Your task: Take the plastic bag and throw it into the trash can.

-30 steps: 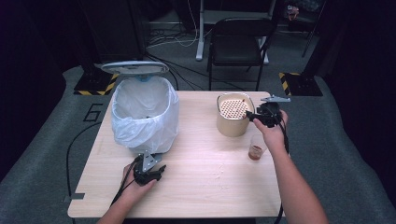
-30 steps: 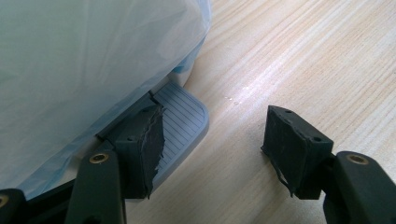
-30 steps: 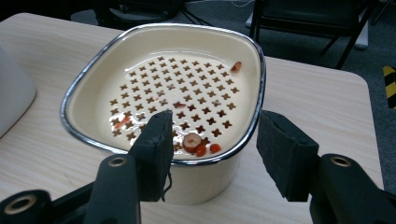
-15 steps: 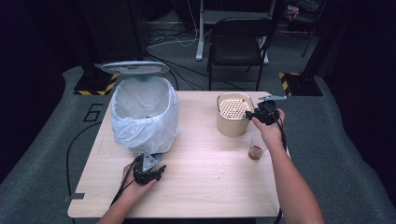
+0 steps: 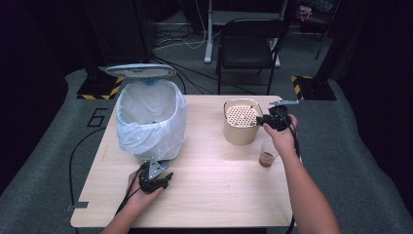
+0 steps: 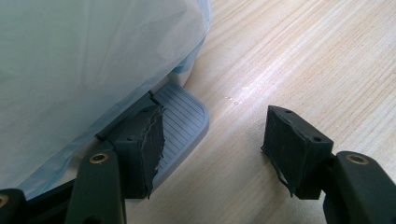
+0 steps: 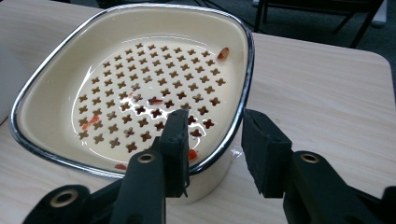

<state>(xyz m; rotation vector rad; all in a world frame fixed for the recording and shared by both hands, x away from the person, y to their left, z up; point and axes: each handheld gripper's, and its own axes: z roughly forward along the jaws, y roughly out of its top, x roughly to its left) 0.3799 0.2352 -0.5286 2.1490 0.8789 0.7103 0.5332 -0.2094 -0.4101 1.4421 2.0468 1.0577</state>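
Observation:
A cream container with a perforated strainer insert [image 5: 242, 122] stands right of the table's middle. Red scraps lie on the strainer's holes [image 7: 154, 100]. My right gripper [image 5: 264, 120] [image 7: 215, 128] straddles its chromed rim [image 7: 247, 51], one jaw inside and one outside. Its jaws have just been closing, and a gap still shows between the inner pad and the wall. My left gripper [image 5: 155, 181] [image 6: 215, 126] rests low at the foot of the white-bagged pedal bin [image 5: 151, 117]. It is open, with one jaw over the grey ribbed pedal [image 6: 184, 119] and nothing between the jaws.
The bin's lid [image 5: 140, 71] stands raised at the back. A clear plastic cup [image 5: 267, 155] with reddish dregs stands near the right forearm. A black chair [image 5: 248, 39] is beyond the far table edge.
The right hand has shifted only slightly at the container's rim. The left hand has stayed still.

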